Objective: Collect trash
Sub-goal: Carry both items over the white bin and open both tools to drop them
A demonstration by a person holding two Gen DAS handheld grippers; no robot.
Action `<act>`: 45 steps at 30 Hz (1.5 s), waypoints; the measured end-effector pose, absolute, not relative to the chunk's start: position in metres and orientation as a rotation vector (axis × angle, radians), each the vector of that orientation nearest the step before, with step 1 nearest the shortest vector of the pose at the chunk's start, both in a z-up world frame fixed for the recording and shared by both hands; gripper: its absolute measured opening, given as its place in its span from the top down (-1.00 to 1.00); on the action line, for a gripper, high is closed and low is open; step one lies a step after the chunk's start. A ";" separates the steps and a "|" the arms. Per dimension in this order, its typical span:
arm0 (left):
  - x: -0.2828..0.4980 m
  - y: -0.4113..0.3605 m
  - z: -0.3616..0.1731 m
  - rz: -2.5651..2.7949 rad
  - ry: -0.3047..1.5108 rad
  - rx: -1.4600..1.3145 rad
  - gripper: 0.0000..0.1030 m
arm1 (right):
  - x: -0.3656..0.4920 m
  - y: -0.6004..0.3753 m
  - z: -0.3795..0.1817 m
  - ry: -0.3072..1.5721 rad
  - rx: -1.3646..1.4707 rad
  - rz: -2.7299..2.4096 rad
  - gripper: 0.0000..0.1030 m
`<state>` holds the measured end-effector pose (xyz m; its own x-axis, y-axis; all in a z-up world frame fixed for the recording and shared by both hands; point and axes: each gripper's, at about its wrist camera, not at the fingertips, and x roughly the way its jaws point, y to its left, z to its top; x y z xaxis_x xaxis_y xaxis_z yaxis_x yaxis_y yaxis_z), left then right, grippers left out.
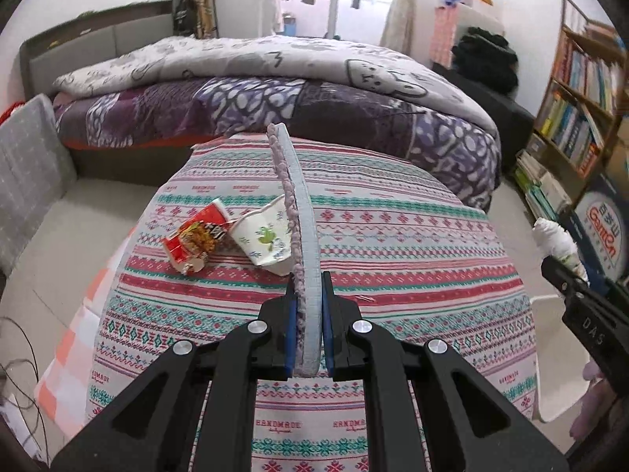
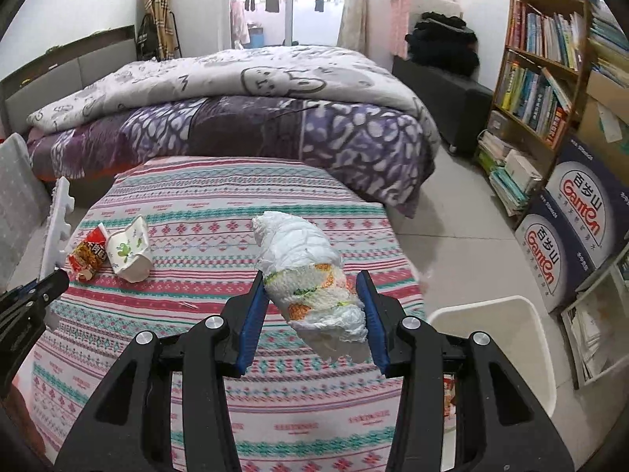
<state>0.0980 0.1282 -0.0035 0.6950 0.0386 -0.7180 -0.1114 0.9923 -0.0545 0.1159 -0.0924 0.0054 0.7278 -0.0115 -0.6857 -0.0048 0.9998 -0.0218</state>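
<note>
Two tongs were up over the table — the left gripper pinched one foam mat on edge, the right gripper clamped one rolled wad. One cup and one wrapper lay touching on the cloth — the mat hid part of the cup. One bin stood beside the table.

"ganten" on boxes; "handmade" on tablecloth.

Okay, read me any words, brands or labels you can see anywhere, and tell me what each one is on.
"HANDMADE": printed repeatedly on the striped tablecloth.
"Ganten", with the Chinese characters "百岁山": on the dark blue cartons by the bookshelf.
"DAS": on the right gripper as the left wrist view shows it.
Red snack wrapper: print too crumpled to read.
Book spines: too small to read.
</note>
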 end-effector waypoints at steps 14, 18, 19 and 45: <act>0.101 0.068 -0.002 0.017 0.789 -0.009 0.79 | 0.099 -0.155 0.002 0.720 0.091 -0.059 0.16; 0.102 0.049 -0.002 -0.006 0.785 0.014 0.79 | 0.095 -0.175 0.005 0.710 0.132 -0.088 0.16; 0.102 0.046 -0.002 -0.011 0.785 0.019 0.79 | 0.094 -0.180 0.006 0.708 0.143 -0.097 0.16; 0.090 -0.091 0.001 -0.239 0.768 0.130 0.79 | 0.060 -0.323 -0.006 0.774 0.433 -0.392 0.04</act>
<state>0.0896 -0.0913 0.0012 0.6939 -0.1661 -0.7007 0.2605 0.9650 0.0292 0.0599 -0.3227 -0.0058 0.6525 -0.1784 -0.7365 0.4882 0.8423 0.2284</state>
